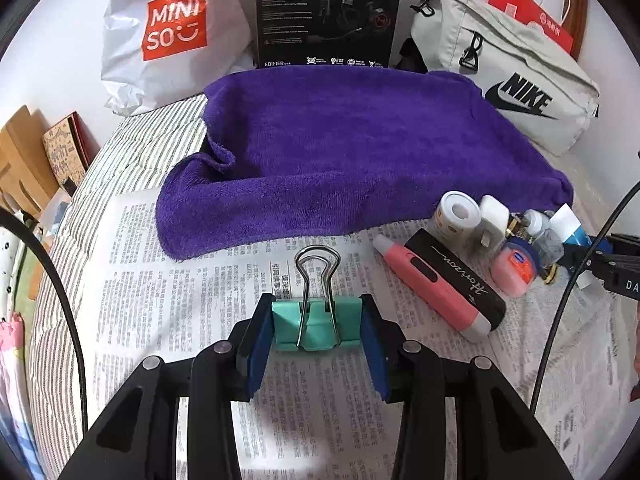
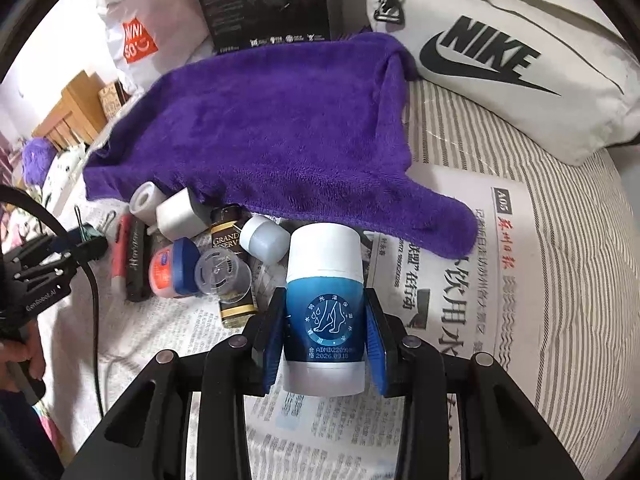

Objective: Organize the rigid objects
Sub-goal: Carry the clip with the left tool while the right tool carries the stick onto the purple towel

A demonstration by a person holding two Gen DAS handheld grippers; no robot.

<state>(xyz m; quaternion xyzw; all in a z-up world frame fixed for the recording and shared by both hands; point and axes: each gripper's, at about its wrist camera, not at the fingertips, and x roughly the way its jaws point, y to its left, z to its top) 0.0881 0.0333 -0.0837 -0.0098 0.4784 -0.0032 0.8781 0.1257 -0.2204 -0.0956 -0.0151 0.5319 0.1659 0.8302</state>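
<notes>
Newspaper (image 1: 168,280) is covering the striped bed, a purple towel (image 1: 340,148) hiding whatever lies beneath. Left tongs (image 1: 318,344) are clamping a teal binder clip (image 1: 316,322); right tongs (image 2: 325,340) are gripping a blue-and-white tube (image 2: 325,312) (bottom edge hidden) beside the toiletries pile (image 2: 208,256).

binder clip (image 1: 316,322): mint green, silver wire handles | towel (image 1: 340,148): solid purple | stick tube (image 2: 325,312): white with blue band | pen case (image 1: 452,280): black, white script | bedsheet (image 1: 132,148): grey-and-white stripes | far bag (image 1: 512,80): off-white, black logo | far-left bag (image 1: 172,28): white, orange-red panel | gripper pads (image 1: 256,356): blue
</notes>
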